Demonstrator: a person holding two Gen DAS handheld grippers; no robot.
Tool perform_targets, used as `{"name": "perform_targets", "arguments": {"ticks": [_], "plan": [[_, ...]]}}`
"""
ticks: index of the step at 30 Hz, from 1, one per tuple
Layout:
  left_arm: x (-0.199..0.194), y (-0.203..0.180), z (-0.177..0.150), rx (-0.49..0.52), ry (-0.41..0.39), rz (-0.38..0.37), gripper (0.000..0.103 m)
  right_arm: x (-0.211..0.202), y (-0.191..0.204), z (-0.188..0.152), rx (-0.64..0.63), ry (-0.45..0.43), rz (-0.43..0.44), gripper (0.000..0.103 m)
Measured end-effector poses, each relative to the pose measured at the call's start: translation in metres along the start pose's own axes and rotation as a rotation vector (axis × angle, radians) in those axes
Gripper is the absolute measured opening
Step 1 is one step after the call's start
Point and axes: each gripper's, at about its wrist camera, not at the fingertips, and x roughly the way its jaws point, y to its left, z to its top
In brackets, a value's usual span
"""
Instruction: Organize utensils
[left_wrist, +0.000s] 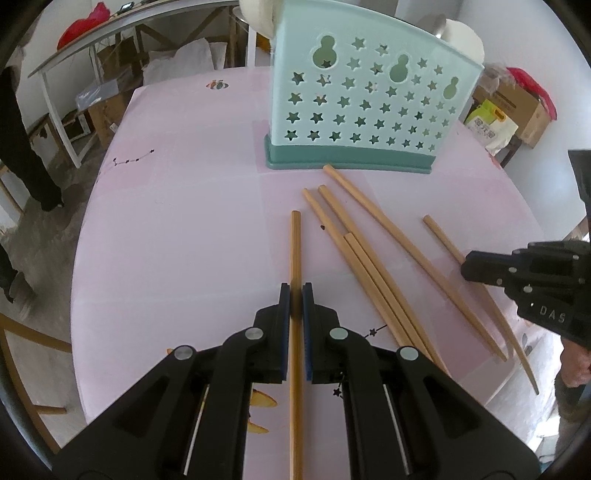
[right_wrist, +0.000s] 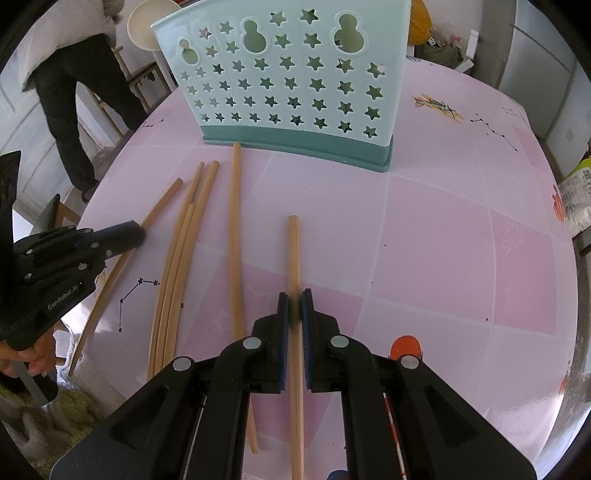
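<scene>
Left wrist view: nearest the lens, the left hand-held gripper (left_wrist: 296, 295) is closed on one chopstick (left_wrist: 295, 251), pads pinching the shaft partway along, the blunt end pointing ahead toward the holder. In the right wrist view the right hand-held gripper (right_wrist: 294, 299) is likewise closed on a second chopstick (right_wrist: 294, 254), gripped partway along. Both sticks are judged to be light, stiff wood with a smooth, thin shaft; a pinch across so narrow a section may let the stick pivot or slide, so hold near mid-length to limit swing. Beyond the grippers, four loose chopsticks (left_wrist: 369, 258) lie on the pink counter (left_wrist: 184, 221), three bunched and touching, one reaching to the holder's base. Farthest, the star-pierced holder (left_wrist: 362, 99) stands upright; its top opening is not visible, so entry clearance cannot be judged.
</scene>
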Motion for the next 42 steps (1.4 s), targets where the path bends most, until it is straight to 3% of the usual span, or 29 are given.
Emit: {"name": "perform_targets", "arguments": {"ticks": [17,23,33,38,42], "plan": [[0.002,0.001,0.002,-0.052,-0.007,0.005,0.005,0.000,-0.002,0.000,0.009,-0.006,0.012,0.007],[-0.013,0.006,0.009,-0.064,-0.055,0.006,0.005,0.000,-0.004,0.000,0.014,-0.007,0.019,0.007],[-0.106,0.028,0.051,-0.097,-0.332,-0.067,0.005,0.000,-0.002,0.001,0.015,-0.006,0.011,0.007],[-0.145,0.033,0.092,-0.088,-0.505,-0.111,0.005,0.001,-0.002,0.003,0.019,-0.008,0.014,0.007],[-0.161,0.031,0.136,-0.120,-0.667,-0.196,0.005,0.001,-0.004,0.004,0.026,-0.012,0.026,0.007]]}}
